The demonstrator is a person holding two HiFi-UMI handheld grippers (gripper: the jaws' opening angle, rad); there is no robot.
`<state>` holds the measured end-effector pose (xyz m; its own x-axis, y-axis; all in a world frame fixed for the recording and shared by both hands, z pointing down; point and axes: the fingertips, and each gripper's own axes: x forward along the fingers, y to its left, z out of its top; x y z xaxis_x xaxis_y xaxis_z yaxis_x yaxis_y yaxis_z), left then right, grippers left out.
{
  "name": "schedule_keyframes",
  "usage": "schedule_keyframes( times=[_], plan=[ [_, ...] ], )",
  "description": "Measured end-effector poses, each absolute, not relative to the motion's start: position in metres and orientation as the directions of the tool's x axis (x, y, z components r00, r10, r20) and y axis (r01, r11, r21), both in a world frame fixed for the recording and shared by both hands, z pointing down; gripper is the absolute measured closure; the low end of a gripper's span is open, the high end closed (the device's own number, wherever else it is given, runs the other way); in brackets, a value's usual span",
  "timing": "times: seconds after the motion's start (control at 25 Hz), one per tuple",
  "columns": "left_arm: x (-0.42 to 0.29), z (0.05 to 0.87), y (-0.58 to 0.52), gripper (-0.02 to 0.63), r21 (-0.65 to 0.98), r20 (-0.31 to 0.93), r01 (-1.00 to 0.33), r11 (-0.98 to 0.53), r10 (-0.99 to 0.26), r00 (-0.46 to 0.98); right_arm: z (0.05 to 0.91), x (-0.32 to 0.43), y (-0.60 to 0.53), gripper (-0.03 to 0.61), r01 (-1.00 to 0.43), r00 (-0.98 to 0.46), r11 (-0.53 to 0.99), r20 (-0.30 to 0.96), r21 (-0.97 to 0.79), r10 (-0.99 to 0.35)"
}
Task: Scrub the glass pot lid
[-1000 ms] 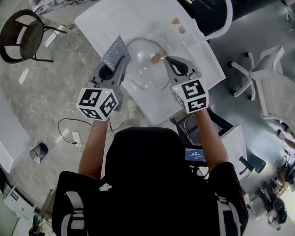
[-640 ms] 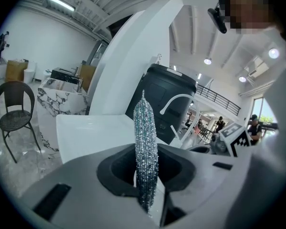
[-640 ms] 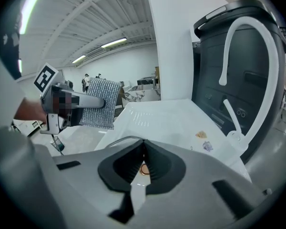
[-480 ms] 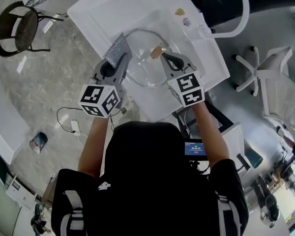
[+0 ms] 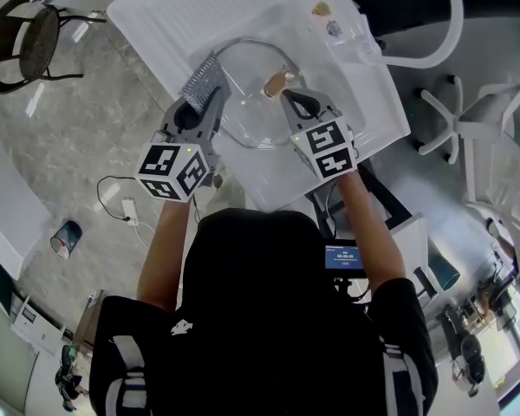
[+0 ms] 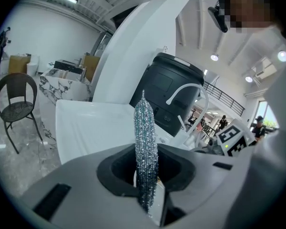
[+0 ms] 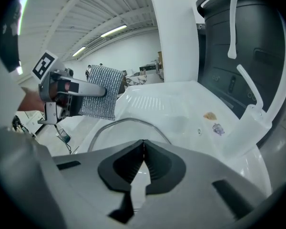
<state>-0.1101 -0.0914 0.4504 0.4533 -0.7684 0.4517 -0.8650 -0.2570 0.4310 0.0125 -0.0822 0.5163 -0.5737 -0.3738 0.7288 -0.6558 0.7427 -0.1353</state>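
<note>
The glass pot lid (image 5: 247,102) lies on the white sink top (image 5: 173,16), its wooden knob (image 5: 276,83) on the right side. My left gripper (image 5: 204,100) is shut on a silver mesh scrubbing pad (image 5: 203,80), which stands upright between the jaws (image 6: 145,147) at the lid's left rim. My right gripper (image 5: 289,98) is shut, its tips just beside the knob. In the right gripper view its jaws (image 7: 143,151) meet with nothing between them, and the lid's metal rim (image 7: 128,121) arcs just beyond. That view also has the pad (image 7: 100,99).
Two small scraps (image 5: 321,9) lie on the sink top beyond the lid. A white curved faucet (image 7: 238,70) and a dark appliance (image 6: 174,97) stand at the far side. A dark chair (image 5: 30,33), a floor cable (image 5: 121,206) and a white office chair (image 5: 485,120) surround the table.
Both grippers have come down closer to the lid. The pad now sits at the lid's left rim and the right tips are nearer the knob.
</note>
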Motion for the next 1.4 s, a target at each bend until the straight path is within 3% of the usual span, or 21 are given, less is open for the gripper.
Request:
schedule_keyframes(
  times=[0.32, 0.48, 1.08, 1.4],
  plan=[
    [-0.104, 0.462, -0.097, 0.543, 0.429, 0.465, -0.867, -0.254, -0.760, 0.453, 0.542, 0.009, -0.075, 0.576, -0.617, -0.581, 0.770, 0.753, -0.162, -0.308],
    [-0.103, 0.468, -0.094, 0.543, 0.434, 0.478, -0.867, -0.246, -0.753, 0.452, 0.554, 0.005, -0.071, 0.498, -0.607, -0.582, 0.774, 0.764, -0.180, -0.278],
    [-0.097, 0.479, -0.086, 0.543, 0.430, 0.506, -0.869, -0.244, -0.733, 0.456, 0.579, -0.010, -0.073, 0.349, -0.586, -0.585, 0.786, 0.773, -0.196, -0.243],
    [-0.101, 0.484, -0.080, 0.543, 0.430, 0.514, -0.872, -0.235, -0.730, 0.451, 0.590, -0.011, -0.077, 0.358, -0.605, -0.560, 0.777, 0.785, -0.171, -0.264]
  ],
)
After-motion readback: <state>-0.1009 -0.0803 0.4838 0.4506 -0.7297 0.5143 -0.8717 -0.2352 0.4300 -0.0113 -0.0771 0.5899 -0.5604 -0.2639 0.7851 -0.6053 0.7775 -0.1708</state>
